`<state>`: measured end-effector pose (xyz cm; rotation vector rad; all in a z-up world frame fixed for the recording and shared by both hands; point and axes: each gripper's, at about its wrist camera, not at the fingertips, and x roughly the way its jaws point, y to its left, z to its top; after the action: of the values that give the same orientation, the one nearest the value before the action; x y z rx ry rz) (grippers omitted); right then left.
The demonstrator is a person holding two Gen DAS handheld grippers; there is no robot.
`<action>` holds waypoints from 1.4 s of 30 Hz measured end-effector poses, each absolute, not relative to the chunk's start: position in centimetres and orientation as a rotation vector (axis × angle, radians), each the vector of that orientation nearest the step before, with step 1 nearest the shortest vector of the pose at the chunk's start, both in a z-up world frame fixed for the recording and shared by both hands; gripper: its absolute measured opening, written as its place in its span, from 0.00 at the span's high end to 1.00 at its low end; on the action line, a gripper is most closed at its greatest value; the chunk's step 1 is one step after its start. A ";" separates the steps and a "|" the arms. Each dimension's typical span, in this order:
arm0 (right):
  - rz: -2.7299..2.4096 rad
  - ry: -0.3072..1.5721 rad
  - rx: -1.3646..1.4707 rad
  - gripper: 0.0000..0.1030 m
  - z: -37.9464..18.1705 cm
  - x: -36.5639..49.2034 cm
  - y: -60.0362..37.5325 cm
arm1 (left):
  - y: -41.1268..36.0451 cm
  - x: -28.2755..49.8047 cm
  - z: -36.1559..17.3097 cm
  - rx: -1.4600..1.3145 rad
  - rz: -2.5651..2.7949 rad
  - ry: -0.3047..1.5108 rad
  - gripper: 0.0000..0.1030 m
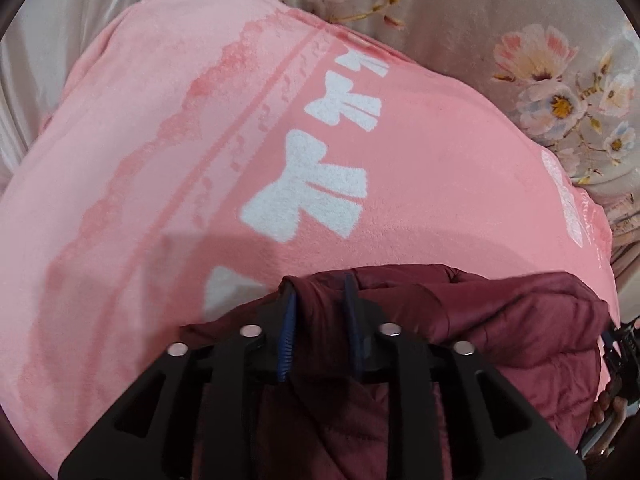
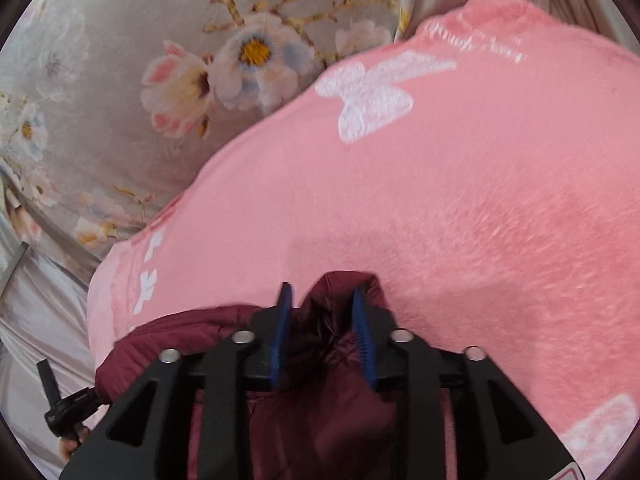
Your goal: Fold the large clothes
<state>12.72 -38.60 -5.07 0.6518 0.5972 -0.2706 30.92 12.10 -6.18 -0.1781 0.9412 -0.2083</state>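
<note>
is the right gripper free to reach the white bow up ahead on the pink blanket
Probably not yet: the right gripper is shut on the maroon jacket. The path over the blanket to the bow looks open, but the jacket would drag along.

The left gripper (image 1: pixel 320 304) has a matte black body of angular linkage bars with triangular cut-outs, four round silver pins across its front, and two narrow blue ribbed fingers (image 1: pixel 286 336). The right gripper (image 2: pixel 320 312) looks the same: black frame, four silver pins, blue ridged fingers (image 2: pixel 362 340), and a pale label at its near right corner.
</note>
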 end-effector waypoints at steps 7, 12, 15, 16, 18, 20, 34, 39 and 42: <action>-0.226 0.575 0.463 0.41 -0.6 11.5 -33.6 | 15.6 27.7 0.3 -0.064 -0.019 0.751 0.09; -0.033 0.707 0.297 0.41 -0.5 16.1 -25.4 | 10.2 26.0 1.8 -0.057 -0.202 0.774 0.09; 0.002 0.804 0.175 0.44 -2.9 18.9 -21.5 | 5.3 25.5 0.8 0.004 -0.298 0.816 0.09; 0.000 0.827 0.152 0.48 -3.6 19.6 -20.9 | 3.5 25.5 0.0 0.038 -0.317 0.836 0.09; -0.016 0.871 0.110 0.85 -4.7 21.0 -20.0 | 1.4 25.8 -1.2 0.068 -0.336 0.864 0.10; -0.015 0.859 0.126 0.94 -4.3 21.6 -20.2 | -0.1 26.7 -2.1 0.063 -0.356 0.898 0.13; -0.036 0.917 0.188 1.00 -8.8 26.0 -21.5 | -3.1 31.9 -8.9 0.070 -0.283 0.943 0.12; -0.045 0.898 0.164 1.00 -9.4 25.9 -21.1 | -3.6 31.6 -9.8 0.081 -0.254 0.891 0.09; -0.049 0.888 0.162 1.00 -9.5 25.9 -21.0 | -3.9 31.8 -10.0 0.095 -0.243 0.881 0.08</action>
<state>25.92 -20.96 -9.45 0.1617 0.8884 -0.0490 31.77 -3.86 -9.97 0.0948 0.8805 -0.2429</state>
